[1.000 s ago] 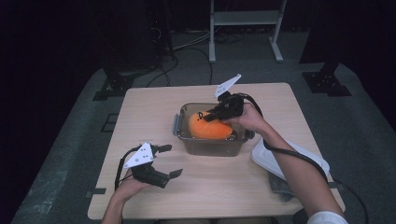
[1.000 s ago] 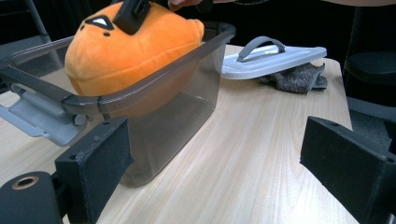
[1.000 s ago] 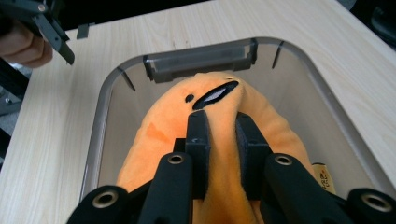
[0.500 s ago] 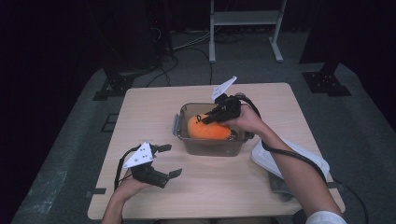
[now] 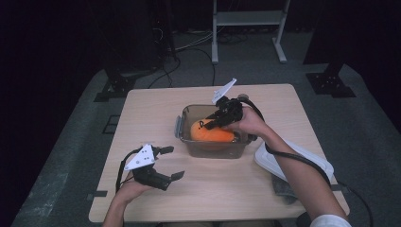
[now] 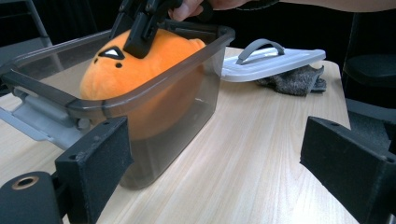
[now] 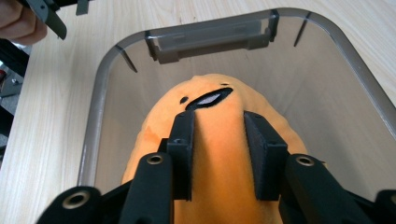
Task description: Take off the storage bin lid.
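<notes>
1. Right hand-held gripper [image 5: 213, 121] reaches down into the clear bin [image 5: 185, 122] from its far right side; its jaws have just been opening and now stand narrowly apart astride the orange plush toy [image 5: 213, 134], whose fabric bulges up between them.
2. From the right gripper view, the two black pads [image 7: 183, 140] sit on either side of a ridge of orange plush just behind the toy's dark eye and mouth marks; whether they press on the fabric I cannot tell for certain, though the pinch looks loose.
3. Lying inside the bin, the toy takes up most of it, with its face turned toward the end that carries the grey latch [image 7: 210, 41].
4. The bin stands near the middle of the surface [image 5: 151, 109], slightly toward the far edge.
5. Left hand-held gripper [image 5: 168, 163] rests near the front left of the surface, well apart from the bin, its jaws spread wide with nothing between them.
6. In the left gripper view those wide jaws frame the near corner of the bin, and the orange toy [image 6: 140, 88] shows through its tinted wall.
7. A white lid [image 5: 293, 163] with a grey handle lies to the right of the bin, resting partly on a grey cloth [image 5: 283, 190] at the right edge.
</notes>
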{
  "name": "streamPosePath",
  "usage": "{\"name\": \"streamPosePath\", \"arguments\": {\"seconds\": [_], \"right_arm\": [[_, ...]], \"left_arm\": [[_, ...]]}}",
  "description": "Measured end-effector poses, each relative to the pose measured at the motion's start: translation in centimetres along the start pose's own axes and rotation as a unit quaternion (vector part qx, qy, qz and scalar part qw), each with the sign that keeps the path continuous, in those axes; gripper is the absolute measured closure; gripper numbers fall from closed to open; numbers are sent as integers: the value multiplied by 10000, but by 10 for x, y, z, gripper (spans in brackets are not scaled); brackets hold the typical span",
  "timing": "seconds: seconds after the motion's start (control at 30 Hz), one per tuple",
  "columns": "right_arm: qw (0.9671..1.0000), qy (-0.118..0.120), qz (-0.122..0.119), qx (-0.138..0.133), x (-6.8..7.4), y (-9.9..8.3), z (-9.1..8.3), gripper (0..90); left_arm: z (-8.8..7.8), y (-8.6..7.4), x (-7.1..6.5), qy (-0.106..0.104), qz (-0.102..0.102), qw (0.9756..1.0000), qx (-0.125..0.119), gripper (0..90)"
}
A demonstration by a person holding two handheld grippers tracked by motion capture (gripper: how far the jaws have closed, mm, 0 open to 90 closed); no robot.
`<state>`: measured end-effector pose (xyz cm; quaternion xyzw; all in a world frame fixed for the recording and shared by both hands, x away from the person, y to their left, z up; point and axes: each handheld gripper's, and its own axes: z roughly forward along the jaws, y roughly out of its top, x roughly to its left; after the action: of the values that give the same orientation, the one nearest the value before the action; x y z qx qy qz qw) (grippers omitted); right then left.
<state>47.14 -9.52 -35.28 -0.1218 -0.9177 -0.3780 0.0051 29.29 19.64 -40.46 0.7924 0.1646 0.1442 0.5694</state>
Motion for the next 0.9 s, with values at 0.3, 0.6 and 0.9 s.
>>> {"name": "streamPosePath", "arguments": {"seconds": [0.3, 0.6, 0.9], "right_arm": [[9998, 124, 65, 112, 0, -4, 3, 593], [9999, 119, 106, -35, 3, -4, -7, 587], [9996, 142, 128, -222, 6, -5, -18, 558]], "left_arm": [[0, 1, -1, -10, 12, 10000, 27, 78], [1, 1, -1, -18, 16, 10000, 20, 78], [3, 2, -1, -44, -9, 10000, -9, 78]]}}
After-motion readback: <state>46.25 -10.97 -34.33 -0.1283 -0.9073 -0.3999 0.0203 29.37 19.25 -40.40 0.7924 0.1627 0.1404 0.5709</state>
